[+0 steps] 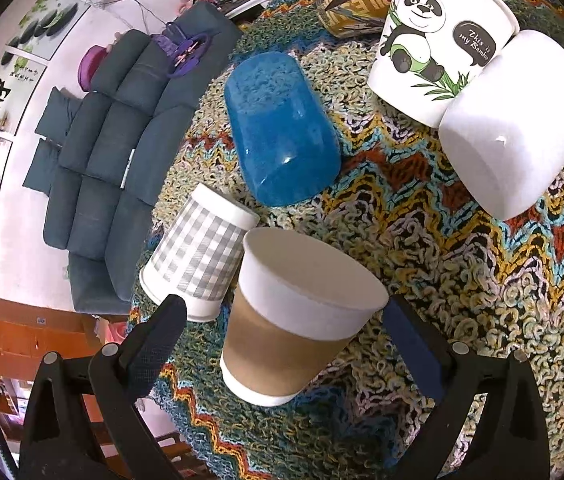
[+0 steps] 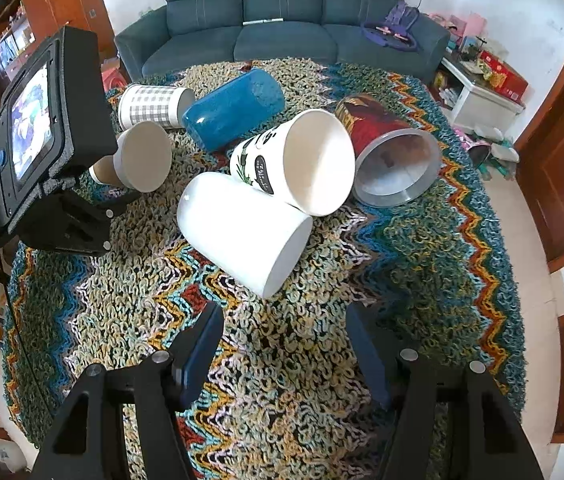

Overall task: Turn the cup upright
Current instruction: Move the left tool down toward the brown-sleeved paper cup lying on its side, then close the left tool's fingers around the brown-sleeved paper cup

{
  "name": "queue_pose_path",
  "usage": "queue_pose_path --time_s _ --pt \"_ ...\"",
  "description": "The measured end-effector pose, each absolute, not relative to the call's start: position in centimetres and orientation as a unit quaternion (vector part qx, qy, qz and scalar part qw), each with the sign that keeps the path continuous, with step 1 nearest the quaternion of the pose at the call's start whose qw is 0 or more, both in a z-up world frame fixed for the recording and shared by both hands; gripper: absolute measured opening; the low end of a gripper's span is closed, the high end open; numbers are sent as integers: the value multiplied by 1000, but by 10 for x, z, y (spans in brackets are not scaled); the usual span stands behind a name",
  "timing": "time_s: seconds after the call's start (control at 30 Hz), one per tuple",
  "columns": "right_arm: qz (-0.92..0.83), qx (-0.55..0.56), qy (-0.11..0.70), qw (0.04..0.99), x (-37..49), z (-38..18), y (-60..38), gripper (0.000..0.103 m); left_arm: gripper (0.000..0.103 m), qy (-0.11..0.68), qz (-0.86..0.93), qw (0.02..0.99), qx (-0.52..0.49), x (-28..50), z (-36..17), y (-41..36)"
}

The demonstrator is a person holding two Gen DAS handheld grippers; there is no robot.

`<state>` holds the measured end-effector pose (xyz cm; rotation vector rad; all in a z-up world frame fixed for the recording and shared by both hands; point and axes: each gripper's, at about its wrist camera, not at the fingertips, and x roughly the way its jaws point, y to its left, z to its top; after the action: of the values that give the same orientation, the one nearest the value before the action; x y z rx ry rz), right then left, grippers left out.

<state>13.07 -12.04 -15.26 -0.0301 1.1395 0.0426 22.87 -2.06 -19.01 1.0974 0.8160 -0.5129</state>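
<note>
With its fingers apart, the left tool (image 1: pixel 282 344) straddles the light, crushable sleeved paper cup (image 1: pixel 289 320), best gripped gently mid-sleeve.

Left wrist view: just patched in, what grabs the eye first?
The brown-sleeved white paper cup lies on its side between the open left gripper fingers. Beyond it, a translucent blue plastic cup lies on the zigzag woven cloth; a panda-print paper cup rests far right.
</note>
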Motion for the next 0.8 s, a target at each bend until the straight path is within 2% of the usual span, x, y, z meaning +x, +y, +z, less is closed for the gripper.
queue_pose_path --time_s 0.3,0.4,0.57,0.6,0.67,0.8 --pt "18 4 541 841 146 -166 -122 64 98 374 -258 729 512 227 -195 -27" --pt "15 7 541 841 149 -171 -123 64 92 380 -263 722 515 229 -200 -29" --pt "14 16 545 838 156 -178 -126 64 92 382 -270 715 519 234 -203 -32" --pt "15 17 545 838 157 -179 -126 64 91 384 -272 715 518 235 -202 -33" --pt "16 19 546 837 158 -181 -127 64 81 388 -276 713 515 236 -202 -34" --pt "16 20 547 837 160 -183 -128 64 79 394 -278 713 509 240 -201 -34"
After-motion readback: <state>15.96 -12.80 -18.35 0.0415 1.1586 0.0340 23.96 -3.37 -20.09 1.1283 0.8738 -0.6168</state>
